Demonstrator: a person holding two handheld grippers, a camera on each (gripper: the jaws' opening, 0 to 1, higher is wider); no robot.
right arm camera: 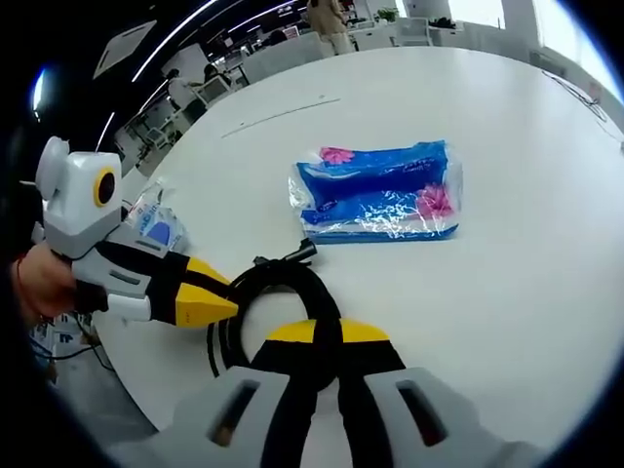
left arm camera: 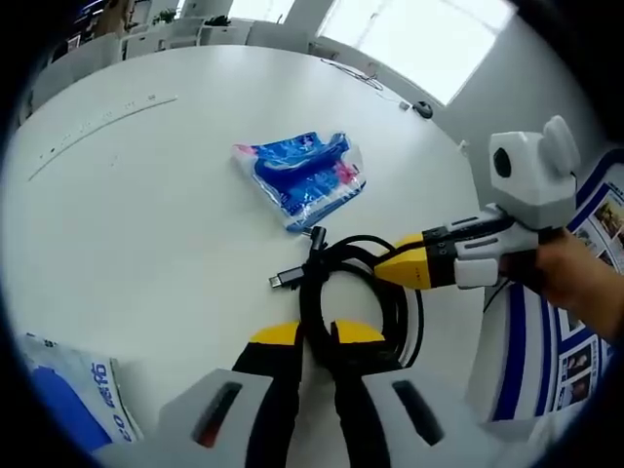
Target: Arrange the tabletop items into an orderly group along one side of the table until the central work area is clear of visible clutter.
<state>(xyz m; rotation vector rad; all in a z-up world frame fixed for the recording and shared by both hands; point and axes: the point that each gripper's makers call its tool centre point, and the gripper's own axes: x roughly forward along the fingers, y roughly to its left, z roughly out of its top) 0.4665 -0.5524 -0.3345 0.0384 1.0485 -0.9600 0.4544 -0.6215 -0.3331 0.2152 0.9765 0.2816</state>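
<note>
A coiled black cable [left arm camera: 314, 292] with a plug end [left arm camera: 283, 280] lies near the edge of the white round table [left arm camera: 146, 214]. My left gripper [left arm camera: 317, 333] is shut on the near side of the coil, its yellow tips pressed to it. From the right, my right gripper [left arm camera: 385, 265] is clamped on the coil's far side. In the right gripper view, the right gripper [right arm camera: 329, 331] pinches the cable [right arm camera: 283, 273], and the left gripper [right arm camera: 229, 307] holds the coil from the left. A blue plastic-wrapped tissue pack [left arm camera: 302, 175] [right arm camera: 380, 190] lies just beyond the cable.
A blue-and-white bag [left arm camera: 58, 390] [right arm camera: 156, 219] lies near the table edge. A thin long strip [left arm camera: 97, 132] [right arm camera: 283, 112] lies farther out. A dark mouse [left arm camera: 422, 109] with a wire sits at the far rim. A blue-and-white panel [left arm camera: 517, 351] stands off the table.
</note>
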